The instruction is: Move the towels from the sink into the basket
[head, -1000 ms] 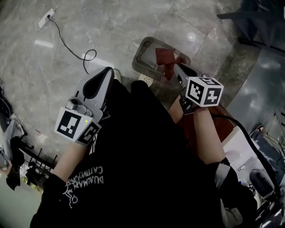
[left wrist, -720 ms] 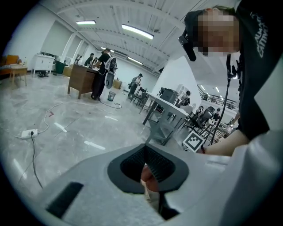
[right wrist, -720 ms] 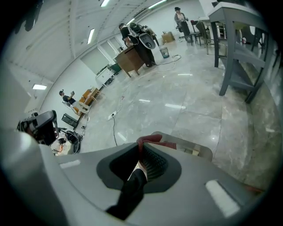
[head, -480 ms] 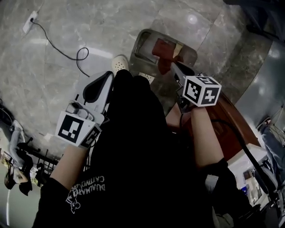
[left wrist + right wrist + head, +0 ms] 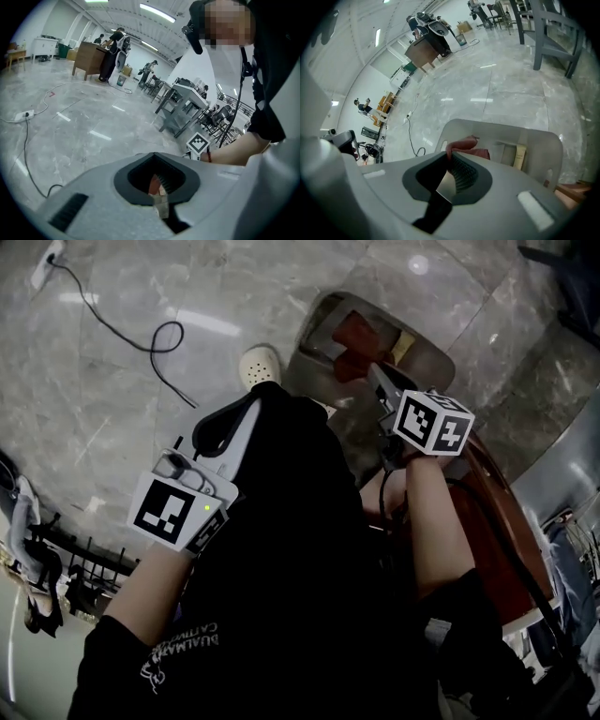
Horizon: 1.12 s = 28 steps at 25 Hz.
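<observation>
A dark red towel [image 5: 358,337] hangs from my right gripper [image 5: 380,381], whose jaws are shut on its upper edge. It dangles into the grey basket [image 5: 433,351] on the floor. In the right gripper view the towel [image 5: 469,149] runs from the jaw tips down into the basket [image 5: 539,137], beside a beige item [image 5: 519,157]. My left gripper [image 5: 228,425] hovers over the floor to the left of the basket, jaws together and no towel hanging from it. A reddish sliver shows in its jaw opening [image 5: 153,183]; I cannot tell what it is. The sink is out of view.
A white shoe [image 5: 260,364] and a black cable [image 5: 161,334] lie on the marble floor left of the basket. A red-brown cabinet [image 5: 502,531] stands at the right, a dark rack [image 5: 80,582] at the lower left. Tables and people fill the far background [image 5: 180,105].
Both grippers have sunk. The right one has carried the red towel down from above the basket into it. The left gripper's jaws look the same.
</observation>
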### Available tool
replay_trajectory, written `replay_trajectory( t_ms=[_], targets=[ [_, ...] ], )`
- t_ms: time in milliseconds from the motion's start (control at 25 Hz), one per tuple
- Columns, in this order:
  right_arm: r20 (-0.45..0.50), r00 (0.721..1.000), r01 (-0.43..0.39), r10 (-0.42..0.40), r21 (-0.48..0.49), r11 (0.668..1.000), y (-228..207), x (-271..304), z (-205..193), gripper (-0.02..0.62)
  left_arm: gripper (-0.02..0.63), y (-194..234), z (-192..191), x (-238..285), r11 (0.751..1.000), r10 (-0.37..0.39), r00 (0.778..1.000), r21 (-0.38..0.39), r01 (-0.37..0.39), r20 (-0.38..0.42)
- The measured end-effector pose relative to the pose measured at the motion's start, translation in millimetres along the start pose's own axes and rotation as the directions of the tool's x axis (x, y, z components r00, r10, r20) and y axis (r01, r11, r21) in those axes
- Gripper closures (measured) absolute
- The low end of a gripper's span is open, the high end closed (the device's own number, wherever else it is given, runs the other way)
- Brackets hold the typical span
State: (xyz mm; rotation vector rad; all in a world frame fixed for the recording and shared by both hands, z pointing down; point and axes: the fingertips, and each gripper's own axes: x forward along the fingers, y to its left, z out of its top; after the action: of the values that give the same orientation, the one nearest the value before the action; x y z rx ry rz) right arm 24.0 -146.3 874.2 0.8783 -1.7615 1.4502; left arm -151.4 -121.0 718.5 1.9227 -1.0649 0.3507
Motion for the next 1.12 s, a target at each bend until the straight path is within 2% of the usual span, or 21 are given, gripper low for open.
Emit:
replay_trajectory(
  t_ms=[200, 440, 680, 960, 1120],
  targets=[
    [-0.045, 0.999, -0.009, 0.007, -0.042, 0.999, -9, 51, -14, 0.560, 0.606, 33, -17, 3, 1.000, -0.005, 1.000, -0.015, 0.005, -0.001],
    [-0.032, 0.999, -0.009, 0.007, -0.074, 0.997, -15, 99, -28, 0.560, 0.606, 62, -50, 6, 1.000, 0.004, 1.000, -0.016, -0.004, -0.028],
    [-0.051, 0.999, 0.010, -0.015, -0.094, 0.995, -28, 135, -35, 0.561, 0.606, 73, -69, 33, 0.999, -0.043, 0.998, -0.026, 0.042, -0.039],
    [-0.157, 0.987, 0.012, -0.042, -0.186, 0.983, -61, 187, -43, 0.563, 0.606, 101, -101, 50, 0.998, -0.043, 0.994, -0.039, 0.039, -0.100],
    [-0.203, 0.978, 0.001, -0.037, -0.171, 0.985, -74, 201, -48, 0.561, 0.606, 111, -113, 53, 0.999, -0.018, 0.992, -0.043, 0.013, -0.122]
  ],
)
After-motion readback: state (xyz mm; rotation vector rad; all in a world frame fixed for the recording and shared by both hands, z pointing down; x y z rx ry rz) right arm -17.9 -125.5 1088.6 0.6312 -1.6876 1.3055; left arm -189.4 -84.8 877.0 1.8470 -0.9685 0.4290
